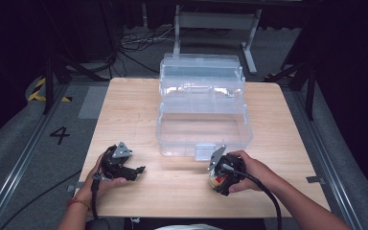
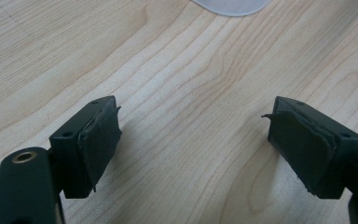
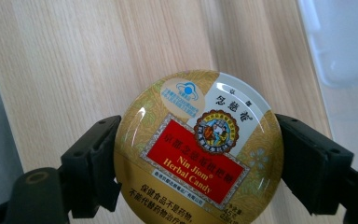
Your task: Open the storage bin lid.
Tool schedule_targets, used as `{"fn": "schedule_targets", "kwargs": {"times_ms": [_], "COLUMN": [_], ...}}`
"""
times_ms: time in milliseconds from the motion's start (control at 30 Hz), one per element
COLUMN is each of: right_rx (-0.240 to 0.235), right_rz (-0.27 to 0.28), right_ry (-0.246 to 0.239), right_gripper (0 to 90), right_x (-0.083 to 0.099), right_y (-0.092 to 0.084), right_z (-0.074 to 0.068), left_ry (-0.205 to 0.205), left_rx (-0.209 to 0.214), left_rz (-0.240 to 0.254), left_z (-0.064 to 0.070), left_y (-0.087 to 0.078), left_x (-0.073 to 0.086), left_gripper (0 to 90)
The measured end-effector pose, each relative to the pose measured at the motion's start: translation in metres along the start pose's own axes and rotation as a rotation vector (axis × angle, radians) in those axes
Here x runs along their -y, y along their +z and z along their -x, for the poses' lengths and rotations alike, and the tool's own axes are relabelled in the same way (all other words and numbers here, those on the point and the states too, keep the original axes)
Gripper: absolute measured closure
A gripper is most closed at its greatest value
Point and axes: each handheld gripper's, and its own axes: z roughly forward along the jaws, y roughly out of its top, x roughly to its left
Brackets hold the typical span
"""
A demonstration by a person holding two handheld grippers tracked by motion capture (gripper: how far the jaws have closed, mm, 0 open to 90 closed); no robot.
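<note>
Gold and round, the candy tin (image 3: 198, 151) sits clamped by its rim in my right tongs (image 3: 198, 158), just above the desk (image 1: 172, 191) near the front of the clear plastic box (image 1: 203, 129). My left tongs (image 2: 193, 140) rest wide apart over bare wood, holding nothing.

The tin (image 3: 198, 149) has a red label reading "Nin Jiom Herbal Candy" beside Chinese characters; the floor (image 1: 38, 158) bears a "4" (image 1: 59, 134).
</note>
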Motion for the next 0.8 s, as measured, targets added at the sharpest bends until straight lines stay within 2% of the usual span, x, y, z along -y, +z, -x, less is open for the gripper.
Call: {"fn": "schedule_targets", "kwargs": {"times_ms": [33,167,200,367,600,700,733,800], "right_rx": [0.002,0.009,0.011,0.018,0.043,0.035,0.041,0.043], "right_rz": [-0.007,-0.008,-0.013,-0.003,0.005,0.002,0.004,0.003], "right_ry": [-0.018,-0.007,-0.032,-0.031,-0.006,-0.023,-0.011,-0.019], "right_gripper": [20.2,20.2,20.2,20.2,20.3,20.3,20.3,20.3], "right_x": [0.002,0.006,0.010,0.015,0.023,0.026,0.028,0.029], "right_y": [-0.001,-0.006,-0.010,-0.017,-0.030,-0.035,-0.040,-0.043], "right_z": [0.002,0.002,0.002,0.000,0.006,0.008,0.009,0.010], "left_ry": [0.000,0.002,0.001,0.001,0.002,0.002,0.002,0.002], "left_rx": [0.000,0.002,0.002,0.002,0.001,0.002,0.001,0.002], "left_rz": [0.000,0.000,0.000,0.000,0.000,0.000,0.000,0.000], "left_z": [0.000,0.000,0.000,0.000,0.000,0.000,0.000,0.000], "left_y": [0.000,0.000,0.000,0.000,0.000,0.000,0.000,0.000], "left_x": [0.000,0.000,0.000,0.000,0.000,0.000,0.000,0.000], "left_gripper": [17.1,17.1,17.1,17.1,17.1,17.1,17.1,17.1]}}
